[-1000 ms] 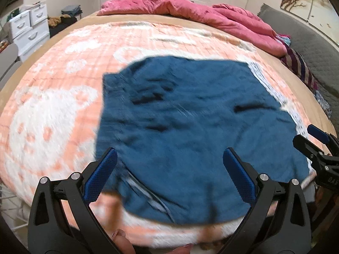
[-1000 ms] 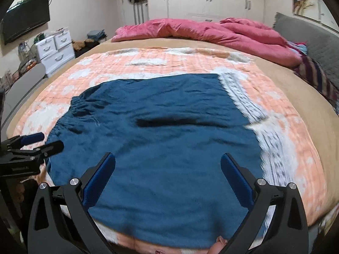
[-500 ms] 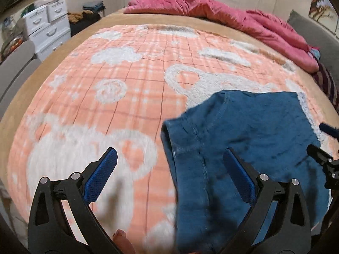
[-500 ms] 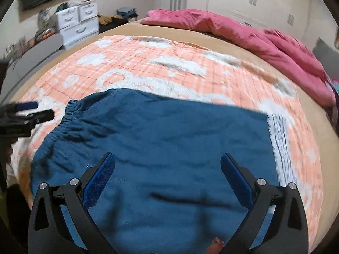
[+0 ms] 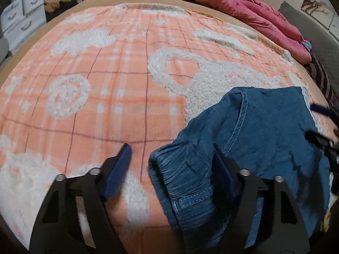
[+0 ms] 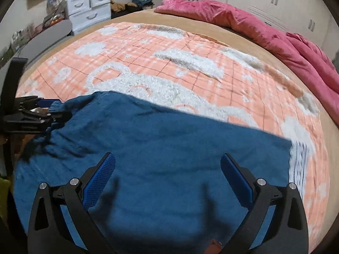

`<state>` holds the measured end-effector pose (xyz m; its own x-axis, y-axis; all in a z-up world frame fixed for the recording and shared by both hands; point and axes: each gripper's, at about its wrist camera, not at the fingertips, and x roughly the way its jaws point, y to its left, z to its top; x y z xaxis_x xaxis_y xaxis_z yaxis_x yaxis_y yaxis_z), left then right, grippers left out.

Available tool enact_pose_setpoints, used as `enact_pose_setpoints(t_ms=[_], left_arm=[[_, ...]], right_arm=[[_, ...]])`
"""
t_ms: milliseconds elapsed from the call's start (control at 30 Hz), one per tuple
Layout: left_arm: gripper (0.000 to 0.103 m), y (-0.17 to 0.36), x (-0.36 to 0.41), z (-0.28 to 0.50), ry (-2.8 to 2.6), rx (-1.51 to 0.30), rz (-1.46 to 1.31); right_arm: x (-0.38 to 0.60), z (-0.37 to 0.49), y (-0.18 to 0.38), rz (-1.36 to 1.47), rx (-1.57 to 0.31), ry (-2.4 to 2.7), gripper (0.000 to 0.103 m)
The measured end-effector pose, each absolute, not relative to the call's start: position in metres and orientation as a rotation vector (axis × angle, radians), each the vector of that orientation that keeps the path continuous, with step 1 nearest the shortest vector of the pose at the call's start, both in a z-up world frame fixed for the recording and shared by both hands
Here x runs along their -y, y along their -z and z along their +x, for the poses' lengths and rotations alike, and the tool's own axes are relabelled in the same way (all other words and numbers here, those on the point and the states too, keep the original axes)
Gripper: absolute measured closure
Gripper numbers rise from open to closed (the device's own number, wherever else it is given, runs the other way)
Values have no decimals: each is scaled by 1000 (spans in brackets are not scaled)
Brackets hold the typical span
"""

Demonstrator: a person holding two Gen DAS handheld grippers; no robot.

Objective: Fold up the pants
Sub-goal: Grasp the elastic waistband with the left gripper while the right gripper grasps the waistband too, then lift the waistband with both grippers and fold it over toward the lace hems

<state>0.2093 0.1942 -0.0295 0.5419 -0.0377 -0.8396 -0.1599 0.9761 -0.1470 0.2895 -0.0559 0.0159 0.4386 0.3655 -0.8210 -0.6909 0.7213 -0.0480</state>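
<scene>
fingers of the left gripper are seen spread, blurred by motion, with the gathered waistband corner of the pants lying between them but not pinched; whether the far finger touches the cloth cannot be told. in the right view the right gripper is held just as wide, its fingers hovering low over the middle of the pants with nothing gripped.

the pants are laid near the front edge of the bed, on the orange blanket, already doubled into a broad blue slab. the cloth is judged to be soft denim-like cotton: limp, fairly light, not slippery, not fragile, and likely to sag and crease if lifted by one point. the stitched waistband and seams are thicker and stiffer, so a hold is best taken there on the left, and at the matching far edge or hem on the right, both layers being caught together.

both grippers are pointed forward and tilted down toward the bed, side by side; the left gripper is seen in the right view at the waistband end.

farther off, a pink duvet is heaped at the head of the bed, with drawers beyond.
</scene>
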Motion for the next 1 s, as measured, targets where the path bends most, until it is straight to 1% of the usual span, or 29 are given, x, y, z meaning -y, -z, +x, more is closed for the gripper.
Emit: enact_pose_setpoints(t_ms=[33, 100, 233, 333, 400, 467, 500, 567, 633, 700, 767, 833, 867, 900, 967, 1000], left_arm=[[56, 29, -193, 210, -65, -994, -219], [64, 28, -186, 211, -48, -992, -179], [72, 26, -183, 212, -38, -989, -144], [76, 22, -190, 210, -11, -974, -188], [77, 18, -193, 208, 2, -960, -208], [77, 13, -194, 206, 10, -943, -212], [77, 10, -195, 205, 15, -934, -217], [77, 4, -196, 202, 16, -916, -219], [77, 1, -195, 200, 19, -905, -212], [77, 2, -195, 201, 16, -908, -207], [77, 5, -196, 202, 13, -917, -210], [77, 5, -197, 203, 15, -918, -215], [77, 5, -197, 203, 18, -915, -215], [77, 4, -197, 202, 20, -911, -216], [77, 3, -197, 200, 27, -901, -219], [77, 2, -197, 199, 29, -896, -220]], right_arm=[[52, 296, -15, -417, -897, -691, 4], [43, 308, -15, -422, -901, -714, 4], [24, 330, -10, -478, -926, -761, 5], [7, 334, -3, -584, -922, -800, 8], [-2, 336, 2, -632, -924, -831, 25], [-12, 340, 11, -682, -946, -841, 27], [-18, 341, 16, -707, -962, -852, 29], [-26, 340, 20, -743, -954, -864, 30], [-33, 339, 22, -761, -947, -885, 40], [-37, 335, 23, -760, -954, -906, 58], [-40, 329, 23, -759, -951, -920, 70], [-39, 323, 23, -739, -944, -912, 79], [-38, 320, 23, -711, -949, -910, 88], [-36, 318, 22, -689, -951, -900, 93], [-32, 310, 19, -677, -942, -869, 98], [-27, 304, 15, -664, -929, -851, 98]])
